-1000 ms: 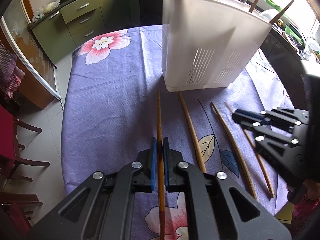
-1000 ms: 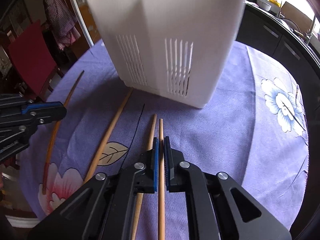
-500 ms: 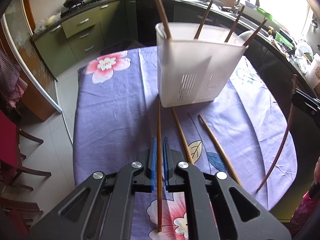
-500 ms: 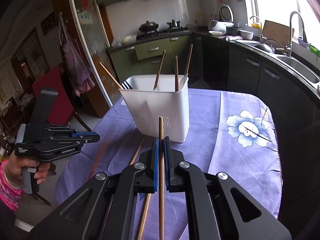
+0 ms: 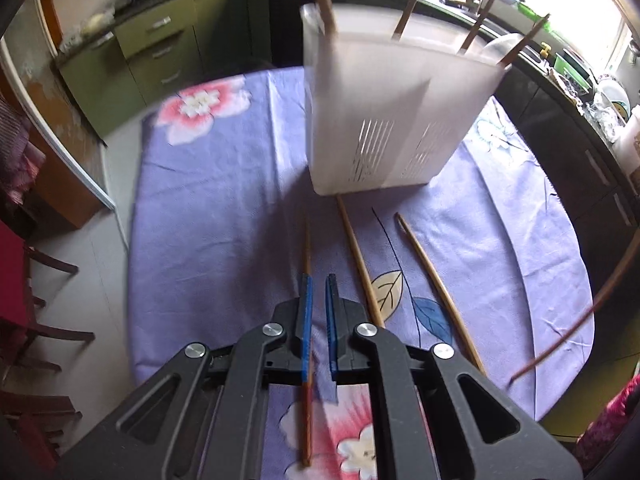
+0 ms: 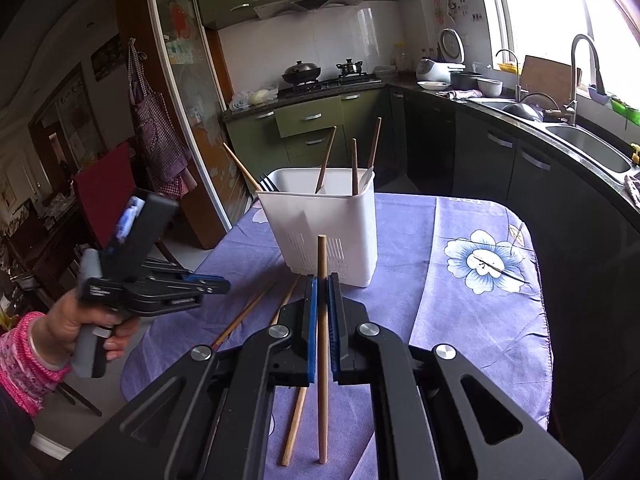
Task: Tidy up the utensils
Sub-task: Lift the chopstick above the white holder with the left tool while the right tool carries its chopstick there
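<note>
A purple floral tablecloth covered the table, and at its far side stood the white slotted utensil holder, several chopsticks already leaning upright inside it. On the cloth just near of the holder lay two loose bamboo chopsticks, side by side but apart. The left gripper, pointing steeply down over the near edge, was clenched on a reddish-tipped chopstick that ran along its left pad, tip aimed toward the holder. The right gripper, held higher and more level, was clamped on a pale chopstick that stood up between its pads, the tip showing just in front of the holder's wall. The step in hand looked like carrying both sticks to the holder. To do it well, each stick probably needed raising clear of the rim, then tilting toward upright above an open compartment before letting go. Since the left grip sat off-centre, that stick could swivel, so a slow, steady carry seemed wise.
</note>
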Demonstrator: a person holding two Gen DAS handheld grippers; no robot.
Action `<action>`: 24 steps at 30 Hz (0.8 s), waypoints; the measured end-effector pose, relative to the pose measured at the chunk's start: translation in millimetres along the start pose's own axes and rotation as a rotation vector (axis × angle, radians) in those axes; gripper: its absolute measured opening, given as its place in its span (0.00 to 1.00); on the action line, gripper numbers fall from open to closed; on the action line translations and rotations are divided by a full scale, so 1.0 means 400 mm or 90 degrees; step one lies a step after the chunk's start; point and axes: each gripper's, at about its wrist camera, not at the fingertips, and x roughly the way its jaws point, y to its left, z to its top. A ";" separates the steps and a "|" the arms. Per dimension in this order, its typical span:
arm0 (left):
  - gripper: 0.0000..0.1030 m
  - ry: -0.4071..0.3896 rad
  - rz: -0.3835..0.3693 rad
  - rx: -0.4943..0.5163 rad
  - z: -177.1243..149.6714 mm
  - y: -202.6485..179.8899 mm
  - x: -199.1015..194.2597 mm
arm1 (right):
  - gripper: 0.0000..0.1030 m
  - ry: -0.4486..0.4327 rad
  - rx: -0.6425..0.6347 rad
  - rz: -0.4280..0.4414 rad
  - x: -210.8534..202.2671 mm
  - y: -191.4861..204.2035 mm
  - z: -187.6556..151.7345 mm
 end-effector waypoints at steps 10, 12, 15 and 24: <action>0.12 0.048 0.034 0.012 0.048 0.005 0.147 | 0.06 0.003 0.006 0.004 -0.002 -0.010 0.003; 0.12 0.059 0.030 0.011 0.049 0.010 0.163 | 0.06 0.004 0.007 0.003 -0.001 -0.012 0.004; 0.12 0.074 0.034 0.013 0.048 0.008 0.186 | 0.06 0.004 0.009 0.003 -0.001 -0.016 0.005; 0.05 0.041 0.034 0.015 0.040 0.006 0.140 | 0.06 0.003 0.006 0.006 -0.006 -0.017 0.005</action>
